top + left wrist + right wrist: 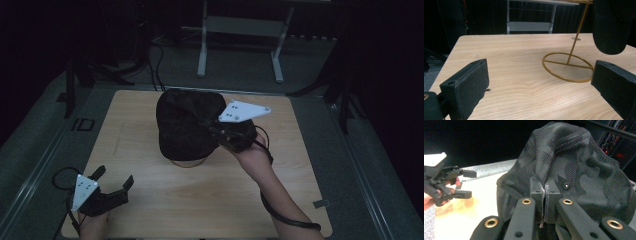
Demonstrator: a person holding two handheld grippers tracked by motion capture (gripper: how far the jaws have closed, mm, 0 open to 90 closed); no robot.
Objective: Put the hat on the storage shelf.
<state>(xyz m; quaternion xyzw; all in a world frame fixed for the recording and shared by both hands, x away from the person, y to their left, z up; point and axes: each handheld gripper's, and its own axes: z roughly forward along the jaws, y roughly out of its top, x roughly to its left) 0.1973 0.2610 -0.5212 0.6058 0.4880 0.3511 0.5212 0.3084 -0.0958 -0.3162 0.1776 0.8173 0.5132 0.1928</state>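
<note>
Your right gripper (544, 202) is clamped on the dark, knit-textured hat (574, 170), floppy above its gold wire stand (567, 66); your left gripper (114, 180) gapes.

Left tool (114, 182): black body, two blocky black padded jaws, white three-cornered plate with small dark screws, black cable looping behind. Right tool (544, 202): matching black frame, brass-ringed rivets on its linkage arms, same white plate, black cable; forearms bare, unsleeved.
</note>
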